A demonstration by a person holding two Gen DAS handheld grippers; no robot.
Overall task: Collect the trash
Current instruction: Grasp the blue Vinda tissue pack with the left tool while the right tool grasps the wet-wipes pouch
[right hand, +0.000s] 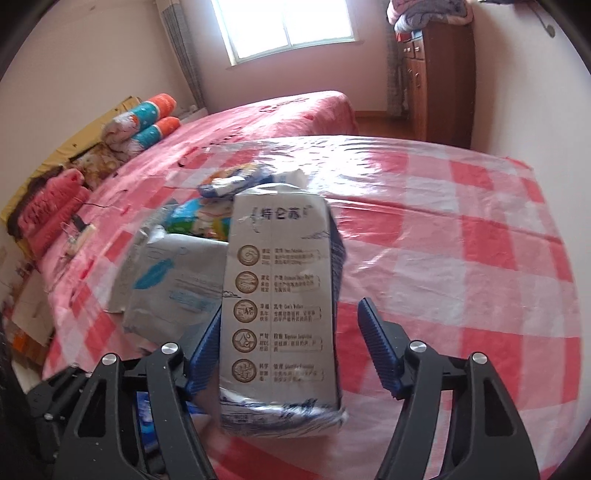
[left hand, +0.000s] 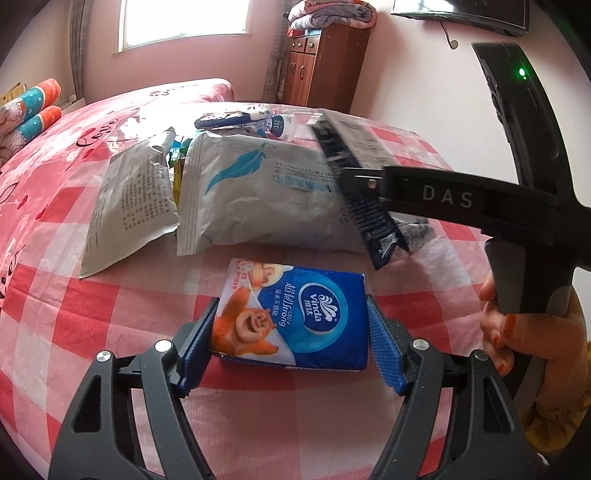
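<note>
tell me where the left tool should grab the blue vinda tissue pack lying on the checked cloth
Grip the tissue pack across its two short ends, coming in low from the near side. It lies flat, and the open left tool already has a finger at each end, so closing there clamps the soft body.

Both wrist cameras sit low behind their blue-padded fingers, close above the checkered table cover, facing the window. Both views share the white feather-print pack and the wooden cabinet.
</note>
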